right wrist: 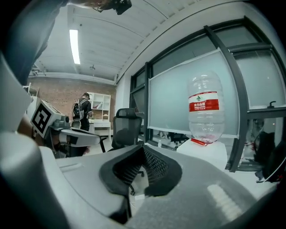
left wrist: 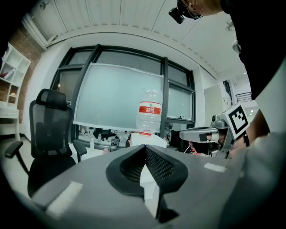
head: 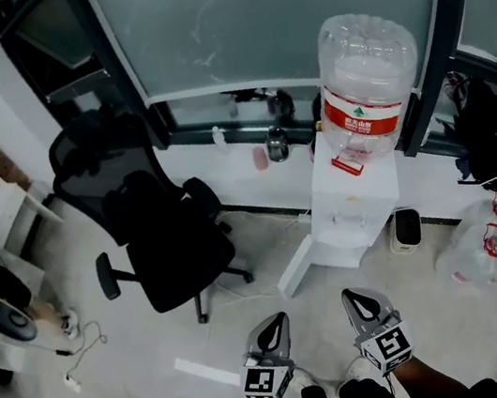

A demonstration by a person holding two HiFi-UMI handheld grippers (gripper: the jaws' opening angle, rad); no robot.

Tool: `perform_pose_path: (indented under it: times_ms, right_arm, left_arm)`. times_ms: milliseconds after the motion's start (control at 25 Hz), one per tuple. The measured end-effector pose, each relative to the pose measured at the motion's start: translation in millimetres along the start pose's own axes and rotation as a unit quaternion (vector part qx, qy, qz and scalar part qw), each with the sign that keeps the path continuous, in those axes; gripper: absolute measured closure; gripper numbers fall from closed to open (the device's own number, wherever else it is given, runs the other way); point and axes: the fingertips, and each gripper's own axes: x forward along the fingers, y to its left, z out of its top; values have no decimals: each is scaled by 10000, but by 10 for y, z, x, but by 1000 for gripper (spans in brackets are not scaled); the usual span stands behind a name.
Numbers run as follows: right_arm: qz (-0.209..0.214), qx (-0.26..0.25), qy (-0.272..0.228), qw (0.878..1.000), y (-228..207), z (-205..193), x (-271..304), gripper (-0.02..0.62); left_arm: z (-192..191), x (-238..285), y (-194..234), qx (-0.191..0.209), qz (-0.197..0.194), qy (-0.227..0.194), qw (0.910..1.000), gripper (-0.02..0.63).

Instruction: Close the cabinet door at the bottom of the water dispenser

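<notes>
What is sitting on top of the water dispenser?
A large clear water bottle with a red label stands upside down on the white water dispenser. It looks nearly empty. Its mouth, seated in the top, is hidden.

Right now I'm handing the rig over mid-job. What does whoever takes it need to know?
Left gripper: jaws shut, empty, low in the head view, short of the dispenser.
Right gripper: jaws shut, empty, beside the left one.
Water dispenser: straight ahead, bottle on top. Its bottom cabinet door hangs open, swung out toward the office chair.
Done: nothing yet; neither gripper touches the door.
Left: bring a gripper to the door, probably the left as it is nearer that side, and push it shut.
</notes>
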Motion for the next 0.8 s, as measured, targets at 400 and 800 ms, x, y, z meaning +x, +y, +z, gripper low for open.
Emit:
perform_pose_path:
  times_ms: [400,800]
  right_arm:
    - [88,123,266,9995,-301,-538,131,592]
    - [-97,232,195,9995,-554,-1995,449,592]
  left_arm:
    - [-648,387,23,-125,128,506,9986,588]
    - [-2060,1036,116,-236,125,303,9992,588]
